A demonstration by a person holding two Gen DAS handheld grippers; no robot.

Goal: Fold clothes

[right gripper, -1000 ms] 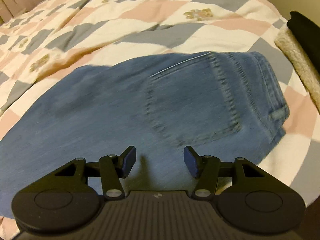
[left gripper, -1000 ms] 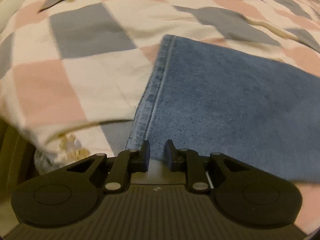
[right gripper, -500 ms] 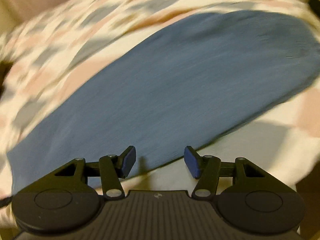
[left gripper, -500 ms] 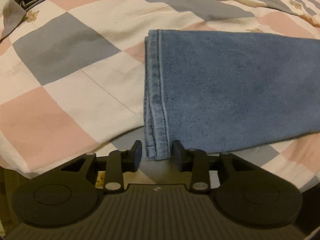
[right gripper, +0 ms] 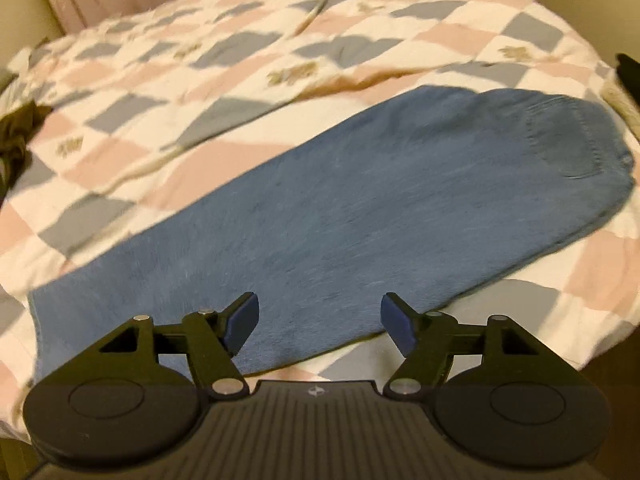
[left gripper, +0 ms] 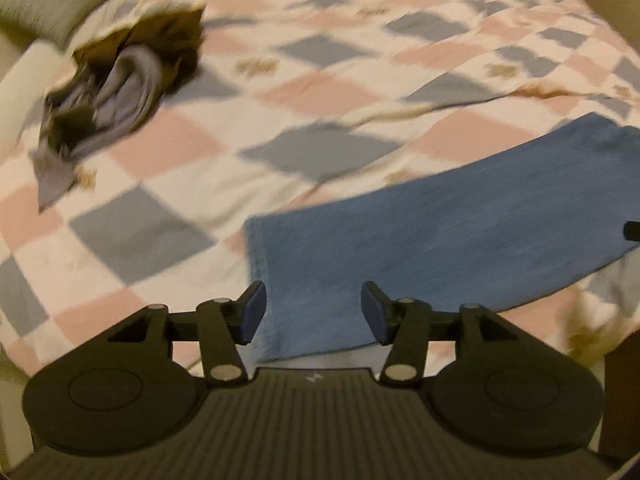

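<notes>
Your surface: bed with checked quilt (right gripper: 256, 128), pink, grey and cream squares. On it: folded blue jeans (right gripper: 360, 216) lying flat near the front edge; crumpled grey-and-brown garments (left gripper: 120, 84) well apart.

Motion-blurred crumpled clothes (left gripper: 120, 92); jeans (left gripper: 460, 232) cut off at the left view's right edge.

Your pictures are dim and warm-toned; motion blur smears the quilt (left gripper: 320, 80) and jeans (right gripper: 360, 208), fisheye bends the edges, dark vignetting fills the corners
</notes>
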